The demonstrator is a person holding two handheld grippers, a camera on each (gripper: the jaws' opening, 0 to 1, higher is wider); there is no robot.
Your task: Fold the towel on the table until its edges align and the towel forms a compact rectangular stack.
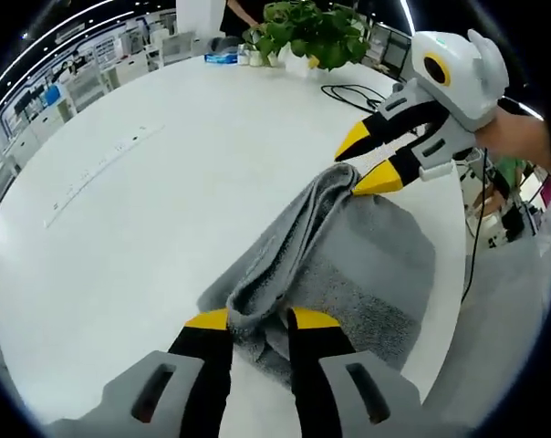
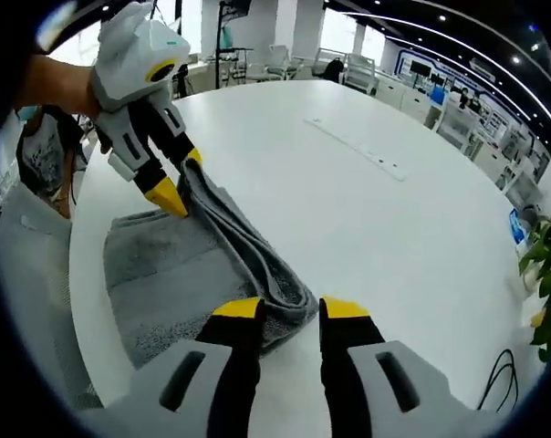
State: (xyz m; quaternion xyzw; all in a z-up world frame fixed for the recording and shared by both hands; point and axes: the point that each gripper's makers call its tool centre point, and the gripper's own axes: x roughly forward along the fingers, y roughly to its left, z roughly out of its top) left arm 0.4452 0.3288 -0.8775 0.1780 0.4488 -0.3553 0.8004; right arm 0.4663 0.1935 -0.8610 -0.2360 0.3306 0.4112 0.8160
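Note:
A grey towel (image 1: 367,274) lies near the edge of the white round table (image 1: 166,201), with one layer flat and a folded ridge raised above it. In the left gripper view my left gripper (image 1: 260,319) is shut on the near end of that ridge. My right gripper (image 1: 365,161) comes in from the upper right and pinches the far end. In the right gripper view the towel (image 2: 166,274) runs from my right gripper (image 2: 291,308), which clamps one end, up to my left gripper (image 2: 180,178) on the other end.
A potted plant (image 1: 312,32), a blue packet (image 1: 223,57) and a black cable (image 1: 353,91) sit at the table's far side. A long inlaid strip (image 1: 102,169) crosses the tabletop. The table edge (image 2: 79,301) runs close beside the towel. Hands (image 1: 522,137) hold the grippers.

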